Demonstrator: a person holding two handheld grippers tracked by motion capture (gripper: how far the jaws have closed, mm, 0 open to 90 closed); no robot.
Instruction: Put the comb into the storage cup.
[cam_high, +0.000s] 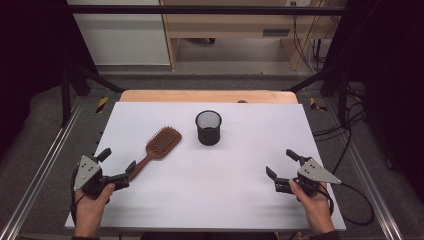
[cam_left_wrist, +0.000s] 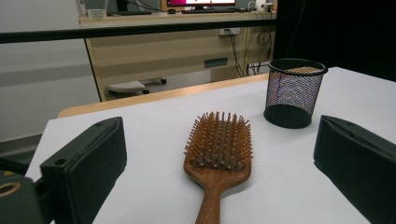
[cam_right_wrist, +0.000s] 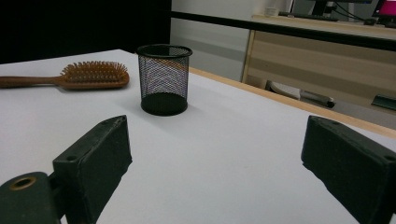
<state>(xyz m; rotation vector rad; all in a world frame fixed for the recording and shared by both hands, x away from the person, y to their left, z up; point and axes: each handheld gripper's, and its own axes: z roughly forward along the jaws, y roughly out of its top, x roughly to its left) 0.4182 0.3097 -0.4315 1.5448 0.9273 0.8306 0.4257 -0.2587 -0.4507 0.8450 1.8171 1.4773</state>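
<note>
A wooden paddle hairbrush (cam_high: 159, 144) lies bristles up on the white table top (cam_high: 210, 195), left of centre, its handle pointing toward my left gripper (cam_high: 118, 161). That gripper is open, and the brush handle (cam_left_wrist: 210, 205) lies on the table between its jaws, untouched. A black mesh cup (cam_high: 208, 127) stands upright behind the middle of the table. My right gripper (cam_high: 285, 164) hovers open near the front right, nothing between its jaws. From the right gripper view the mesh cup (cam_right_wrist: 164, 78) stands ahead and the hairbrush (cam_right_wrist: 88, 74) lies far left.
The white top sits on a wooden table whose far edge (cam_high: 207, 95) shows behind it. Metal rails (cam_high: 47, 165) run along both sides. Beyond stand a wooden desk (cam_high: 240, 25) and cables (cam_high: 350, 125) on the floor at the right.
</note>
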